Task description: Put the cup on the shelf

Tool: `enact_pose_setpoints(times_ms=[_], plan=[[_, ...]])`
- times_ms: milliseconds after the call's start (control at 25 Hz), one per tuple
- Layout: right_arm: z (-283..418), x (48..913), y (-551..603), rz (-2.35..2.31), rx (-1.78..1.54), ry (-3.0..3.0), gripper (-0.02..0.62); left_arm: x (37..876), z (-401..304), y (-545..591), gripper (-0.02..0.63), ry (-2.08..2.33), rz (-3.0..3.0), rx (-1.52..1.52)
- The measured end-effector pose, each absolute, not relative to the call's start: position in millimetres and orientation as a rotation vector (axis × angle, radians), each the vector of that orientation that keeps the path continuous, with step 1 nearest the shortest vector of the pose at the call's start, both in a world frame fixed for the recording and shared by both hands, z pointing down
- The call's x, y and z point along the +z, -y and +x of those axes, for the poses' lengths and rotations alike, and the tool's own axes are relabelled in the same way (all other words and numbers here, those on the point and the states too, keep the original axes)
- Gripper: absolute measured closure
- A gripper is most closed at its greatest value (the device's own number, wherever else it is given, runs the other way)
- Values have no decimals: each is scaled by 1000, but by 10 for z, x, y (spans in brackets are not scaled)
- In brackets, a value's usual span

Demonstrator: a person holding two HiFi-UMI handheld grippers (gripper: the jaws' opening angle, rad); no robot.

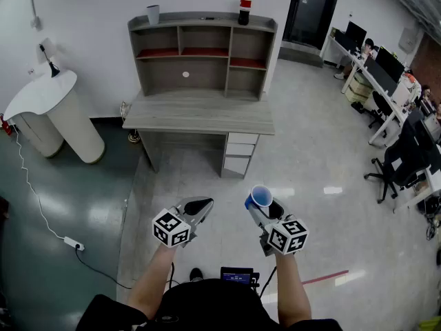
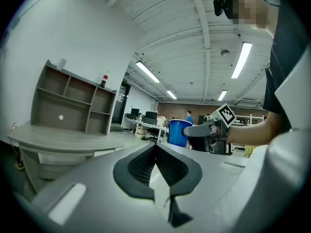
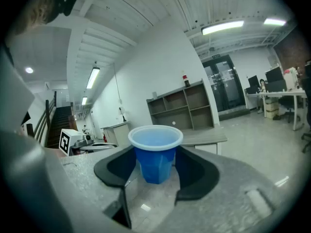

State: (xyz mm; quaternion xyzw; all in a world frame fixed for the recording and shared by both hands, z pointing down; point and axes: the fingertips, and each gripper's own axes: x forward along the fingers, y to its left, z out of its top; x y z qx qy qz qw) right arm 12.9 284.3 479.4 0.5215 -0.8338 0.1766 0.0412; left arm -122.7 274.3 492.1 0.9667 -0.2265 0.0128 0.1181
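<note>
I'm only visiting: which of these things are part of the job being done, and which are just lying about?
Part of the job:
blue cup, gripped in the right tool
shelf on the desk

Just lying about:
grey cup and bottle atop the shelf
white counter
power strip
left tool, shut and empty

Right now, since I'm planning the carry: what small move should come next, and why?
Probably carry the blue plastic cup forward, upright: the right gripper clamps it, and the grey wooden shelf unit stands far ahead, out of reach.
</note>
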Motion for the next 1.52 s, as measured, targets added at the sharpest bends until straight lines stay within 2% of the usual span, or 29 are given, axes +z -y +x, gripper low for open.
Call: enact_pose_setpoints(times_ms=[640,1000,1520], plan=[[92,4778,-2846,1531,515,2589,339,4896,-1101,-2763,606,630,2886,68],[64,4785,-2846,1507,517,2603,337,4808,-1055,-2761,615,635,2880,-20],[162,4777,-2838,1497,535,2622,337,4933,-964,-2770,615,669,2873,93]])
